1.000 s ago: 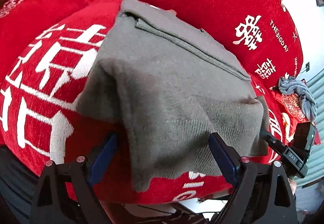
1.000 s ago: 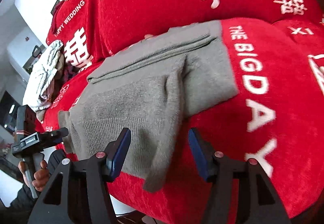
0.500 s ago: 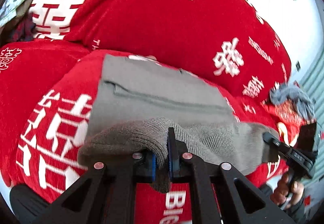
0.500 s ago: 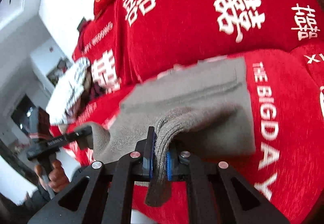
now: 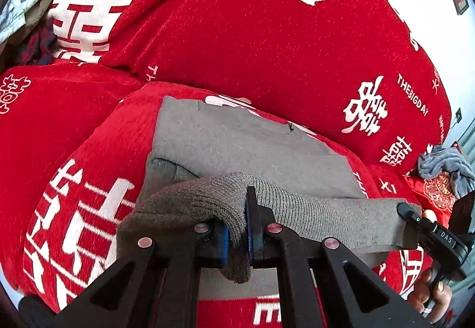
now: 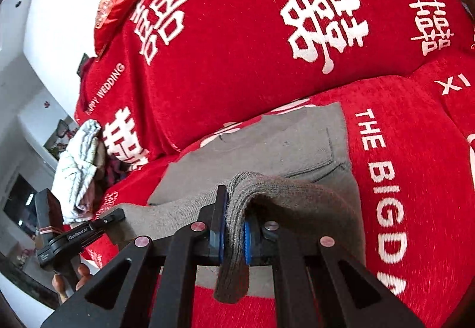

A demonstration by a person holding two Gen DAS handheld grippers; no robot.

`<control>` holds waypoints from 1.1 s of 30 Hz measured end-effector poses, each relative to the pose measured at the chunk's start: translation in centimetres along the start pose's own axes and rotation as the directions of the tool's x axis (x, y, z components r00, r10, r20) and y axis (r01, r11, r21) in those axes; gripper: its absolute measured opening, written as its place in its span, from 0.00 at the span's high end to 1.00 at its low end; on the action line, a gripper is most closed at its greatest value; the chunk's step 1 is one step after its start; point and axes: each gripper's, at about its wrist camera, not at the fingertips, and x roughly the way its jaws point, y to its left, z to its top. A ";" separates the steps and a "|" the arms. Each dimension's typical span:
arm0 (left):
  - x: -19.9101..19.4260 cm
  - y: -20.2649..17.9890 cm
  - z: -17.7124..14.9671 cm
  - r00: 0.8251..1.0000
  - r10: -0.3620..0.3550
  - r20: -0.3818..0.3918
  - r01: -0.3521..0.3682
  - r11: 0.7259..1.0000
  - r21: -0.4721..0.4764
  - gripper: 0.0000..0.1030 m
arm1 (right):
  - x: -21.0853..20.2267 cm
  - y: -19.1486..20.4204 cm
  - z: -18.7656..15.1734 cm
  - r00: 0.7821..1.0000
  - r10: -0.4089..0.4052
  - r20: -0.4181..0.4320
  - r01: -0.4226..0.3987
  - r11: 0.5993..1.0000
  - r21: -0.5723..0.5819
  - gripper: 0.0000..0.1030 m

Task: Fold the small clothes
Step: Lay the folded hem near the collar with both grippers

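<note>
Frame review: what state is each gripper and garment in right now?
Left gripper: shut on the grey garment's near edge.
Right gripper: shut on the same edge, further along.
Grey garment: near edge lifted off the sofa, far part flat on the seat.
Pale clothes: heaped, unfolded, against the backrest.
Grey cloth: crumpled on the seat.
</note>
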 end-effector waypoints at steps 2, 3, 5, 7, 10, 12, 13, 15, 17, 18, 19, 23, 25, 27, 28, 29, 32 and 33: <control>0.5 0.1 0.4 1.000 0.001 -0.003 -0.001 1.000 -0.004 0.91 | 0.6 -0.1 0.5 1.000 -0.013 -0.010 0.013 1.000 -0.004 0.91; 0.7 0.2 0.5 1.000 0.003 -0.005 -0.003 1.000 -0.004 0.91 | 0.8 -0.1 0.7 1.000 -0.016 -0.014 0.016 1.000 -0.006 0.91; 1.2 0.3 0.9 1.000 0.008 -0.010 -0.008 1.000 -0.008 0.91 | 1.3 -0.1 1.1 1.000 -0.023 -0.021 0.022 1.000 -0.009 0.91; 1.7 0.4 1.4 1.000 0.013 -0.017 -0.014 1.000 -0.012 0.91 | 1.8 -0.1 1.5 0.999 -0.029 -0.028 0.028 1.000 -0.011 0.91; 2.5 0.2 2.1 1.000 0.019 -0.024 -0.019 1.000 -0.010 0.91 | 2.6 -0.1 2.2 0.998 -0.042 -0.038 0.041 0.999 -0.012 0.91; 2.8 0.1 2.5 0.999 0.021 -0.024 -0.021 1.000 -0.006 0.91 | 3.2 -0.3 2.7 0.997 -0.051 -0.049 0.051 0.999 -0.009 0.91; 3.1 -0.1 2.8 0.999 0.025 -0.024 -0.025 1.000 -0.003 0.91 | 3.5 -0.2 2.9 0.997 -0.054 -0.051 0.053 0.999 -0.010 0.91; 3.6 -0.4 3.3 0.999 0.031 -0.027 -0.031 1.000 0.005 0.91 | 4.0 -0.4 3.4 0.996 -0.063 -0.056 0.062 0.998 -0.013 0.91; 4.2 -0.7 3.9 0.999 0.042 -0.035 -0.041 0.999 0.013 0.91 | 4.7 -0.8 4.0 0.996 -0.070 -0.062 0.070 0.998 -0.007 0.91; 4.5 -0.9 4.2 0.998 0.048 -0.038 -0.047 0.999 0.020 0.91 | 4.9 -0.9 4.2 0.995 -0.072 -0.064 0.072 0.997 -0.004 0.91; 4.8 -1.1 4.5 0.998 0.053 -0.039 -0.052 0.998 0.027 0.91 | 5.3 -1.1 4.5 0.995 -0.075 -0.068 0.076 0.997 0.001 0.91; 5.7 -1.7 5.7 0.997 0.063 -0.040 -0.061 0.997 0.048 0.91 | 6.6 -1.8 5.4 0.993 -0.084 -0.081 0.085 0.996 0.014 0.91; 6.2 -1.9 6.3 0.997 0.069 -0.043 -0.067 0.996 0.051 0.91 | 7.3 -2.0 5.9 0.993 -0.086 -0.086 0.088 0.996 0.023 0.91; 6.7 -1.9 6.8 0.996 0.075 -0.045 -0.072 0.996 0.052 0.91 | 7.7 -2.0 6.4 0.992 -0.083 -0.089 0.086 0.996 0.027 0.91; 7.1 -1.9 7.1 0.996 0.077 -0.048 -0.074 0.996 0.052 0.91 | 8.0 -2.0 6.8 0.992 -0.086 -0.090 0.088 0.996 0.026 0.91; 7.4 -2.0 7.4 0.996 0.080 -0.051 -0.077 0.996 0.051 0.91 | 8.3 -2.0 7.0 0.992 -0.088 -0.090 0.091 0.996 0.025 0.91; 8.3 -1.9 8.0 0.995 0.085 -0.059 -0.082 0.995 0.050 0.91 | 9.2 -2.0 7.9 0.991 -0.099 -0.095 0.101 0.995 0.023 0.91; 8.7 -1.9 8.3 0.994 0.088 -0.061 -0.085 0.995 0.050 0.91 | 9.4 -2.0 8.1 0.990 -0.101 -0.096 0.104 0.994 0.022 0.91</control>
